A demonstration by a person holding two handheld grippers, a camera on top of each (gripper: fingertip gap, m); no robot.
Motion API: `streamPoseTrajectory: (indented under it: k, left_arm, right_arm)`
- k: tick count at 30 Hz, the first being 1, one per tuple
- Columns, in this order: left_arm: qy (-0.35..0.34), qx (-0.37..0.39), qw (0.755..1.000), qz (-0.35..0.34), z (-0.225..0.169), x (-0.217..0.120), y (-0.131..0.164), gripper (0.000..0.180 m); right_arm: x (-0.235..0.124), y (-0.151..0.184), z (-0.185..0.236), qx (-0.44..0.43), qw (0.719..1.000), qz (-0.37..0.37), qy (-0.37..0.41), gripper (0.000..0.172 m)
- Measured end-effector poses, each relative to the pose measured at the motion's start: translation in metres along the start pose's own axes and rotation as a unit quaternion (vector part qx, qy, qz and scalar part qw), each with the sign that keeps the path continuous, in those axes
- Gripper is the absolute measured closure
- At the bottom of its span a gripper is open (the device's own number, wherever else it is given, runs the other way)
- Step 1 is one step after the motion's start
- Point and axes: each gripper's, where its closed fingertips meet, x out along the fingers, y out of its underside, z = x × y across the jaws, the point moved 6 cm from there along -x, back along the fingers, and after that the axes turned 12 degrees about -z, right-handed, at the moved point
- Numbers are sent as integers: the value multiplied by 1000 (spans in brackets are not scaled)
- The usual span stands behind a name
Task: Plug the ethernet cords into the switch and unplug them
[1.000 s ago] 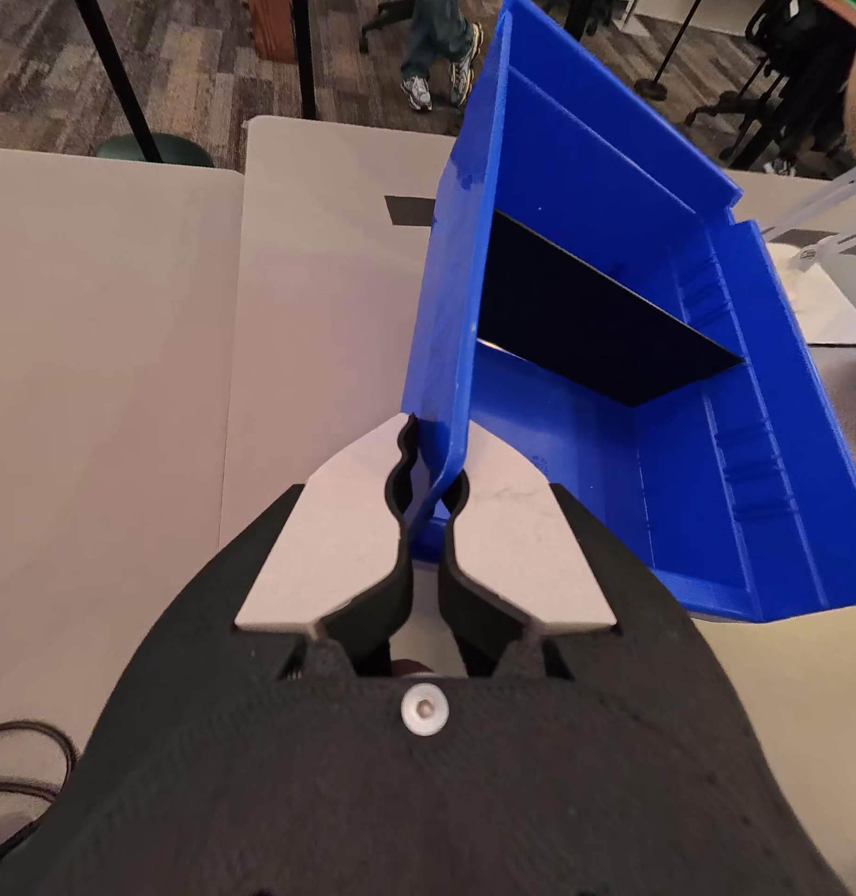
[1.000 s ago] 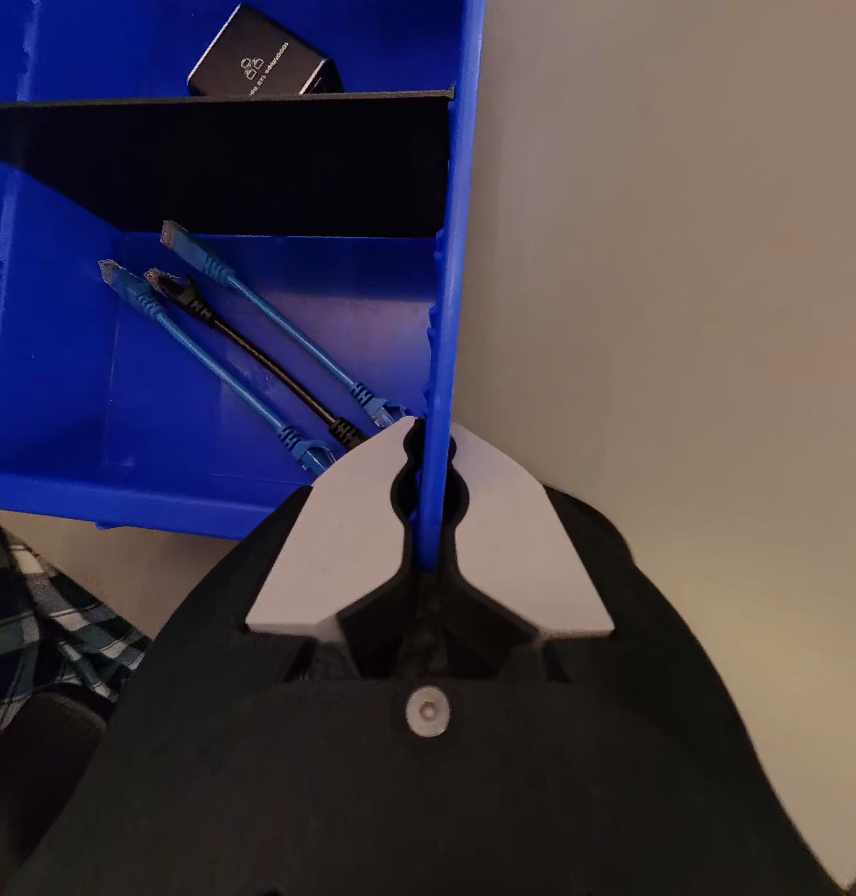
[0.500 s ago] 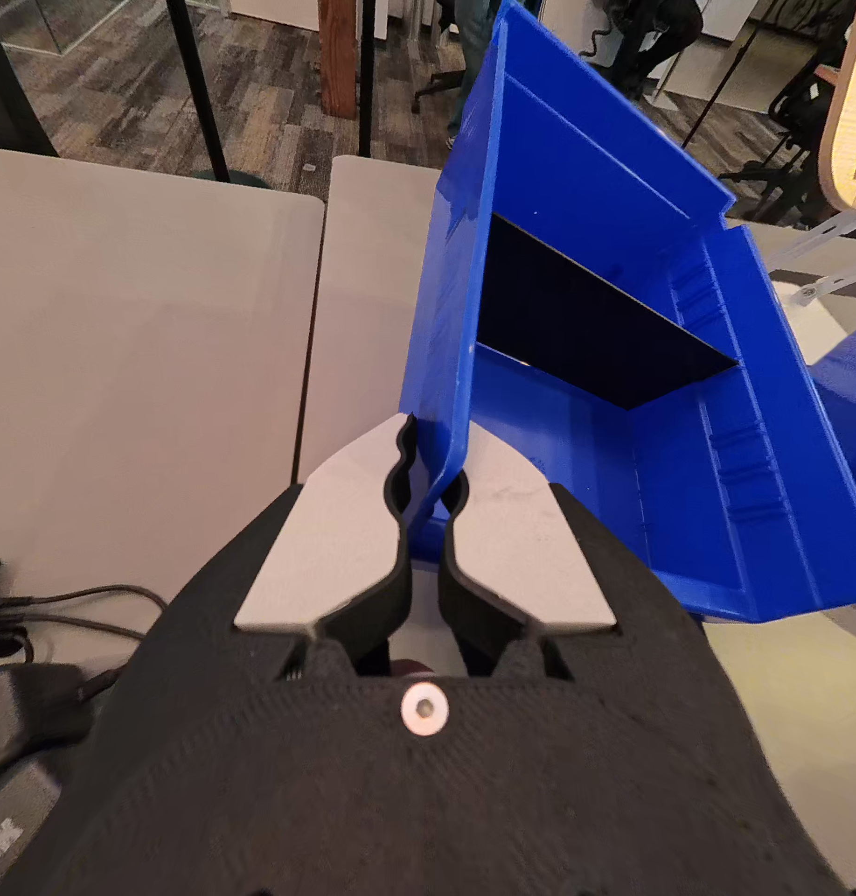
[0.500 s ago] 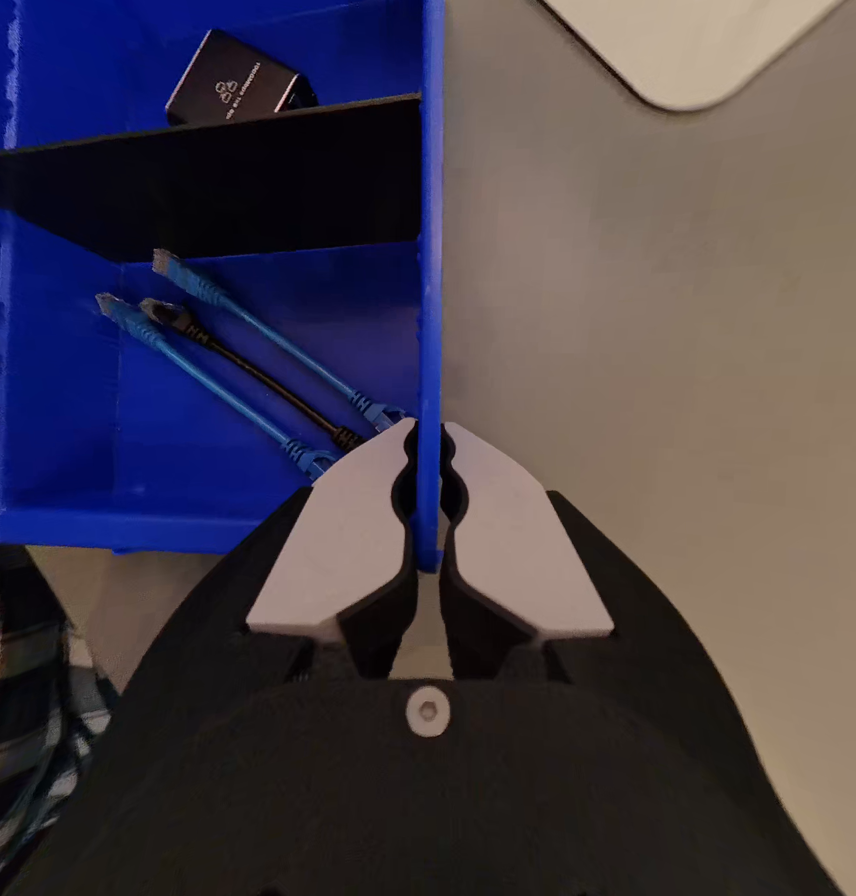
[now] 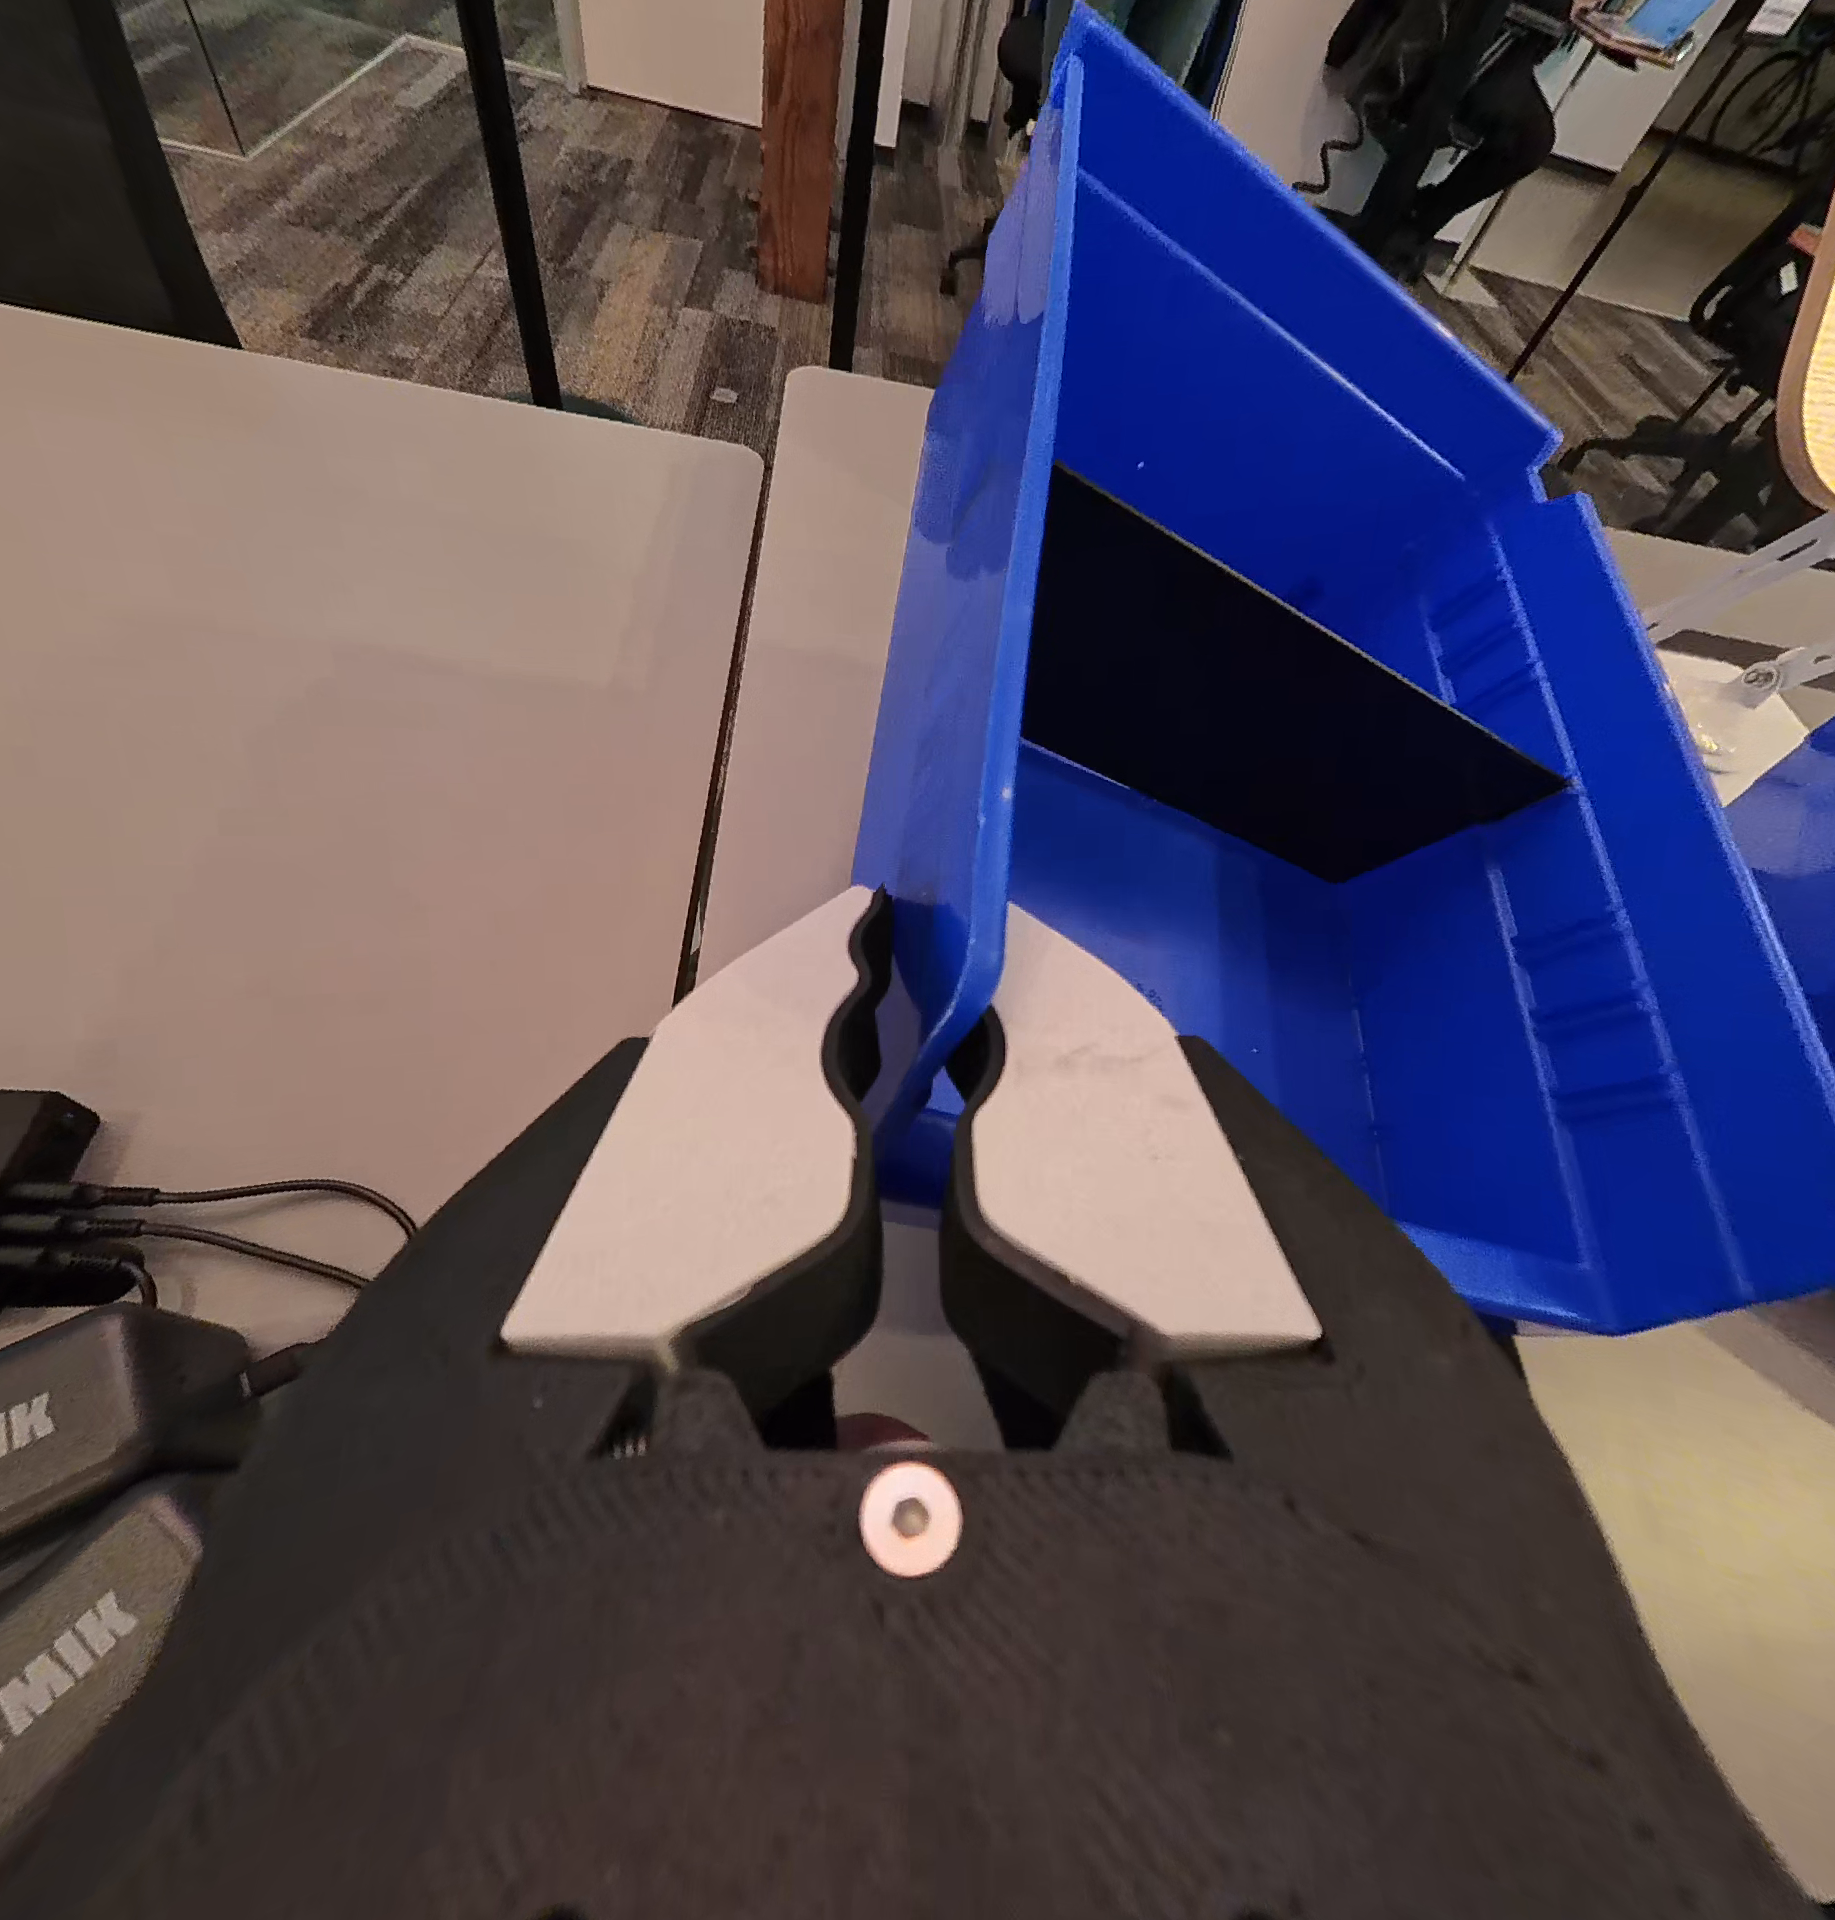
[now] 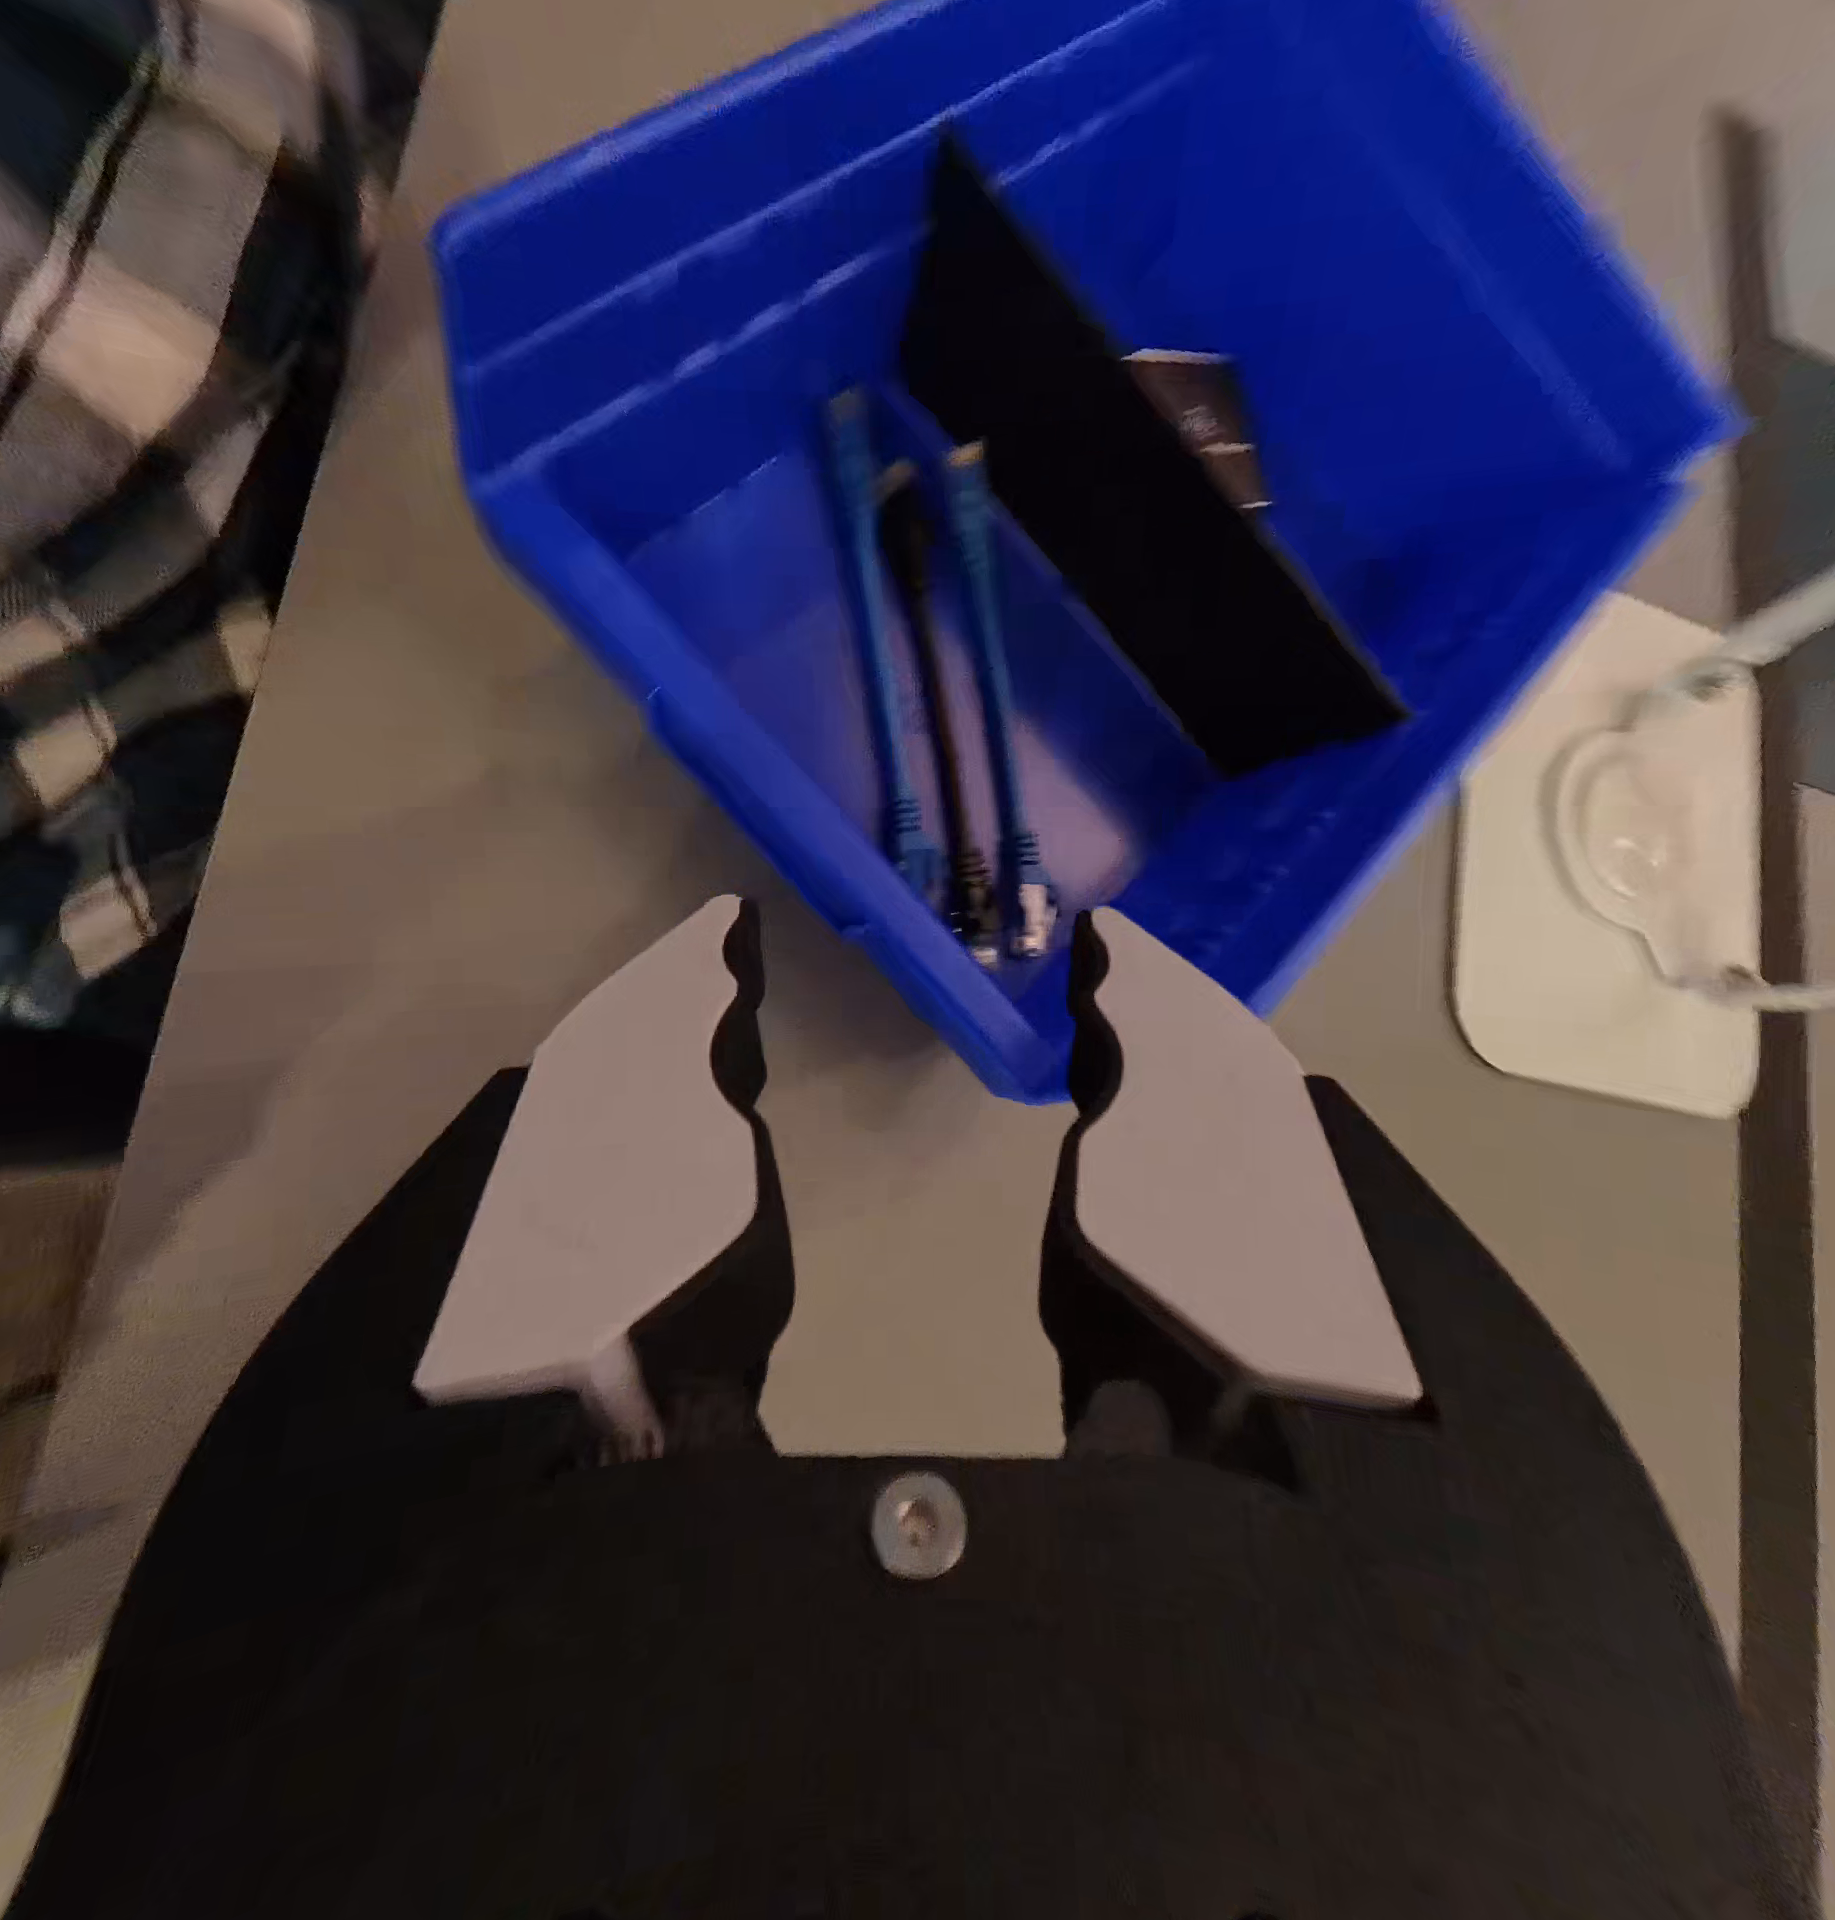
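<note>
Blue bin (image 5: 1619,1091): the left gripper (image 5: 918,997) clamps its near wall, the right gripper (image 6: 918,997) gapes empty before a corner. Inside lie three unplugged cords (image 6: 934,665); beyond the divider (image 6: 1100,499), the switch (image 6: 1204,426). Plugging seems unstarted.

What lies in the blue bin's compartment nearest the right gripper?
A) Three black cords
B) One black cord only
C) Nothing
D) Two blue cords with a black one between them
D: in the right wrist view, two blue cords flank a black cord inside the blue bin.
</note>
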Motion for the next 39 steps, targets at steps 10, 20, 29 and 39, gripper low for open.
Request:
streamPoseTrajectory:
  k: [10, 20, 29, 39]
  left_arm:
    - [-7, -16, 1000, -19, -5, -7, 0, 172]
    - [-21, -22, 999, -43, 8, -25, -7, 172]
    - [-55, -24, 996, -72, 31, -67, -22, 172]
    - [-82, -23, 993, -84, 40, -102, -23, 172]
  right_arm:
    - [79, 30, 11, -113, 982, 88, -125, 139]
    - [152, -21, -8, -119, 979, 82, -144, 145]
    - [261, -83, -76, -19, 989, 126, -70, 145]
    - [380, -146, -162, 109, 978, 169, 52, 145]
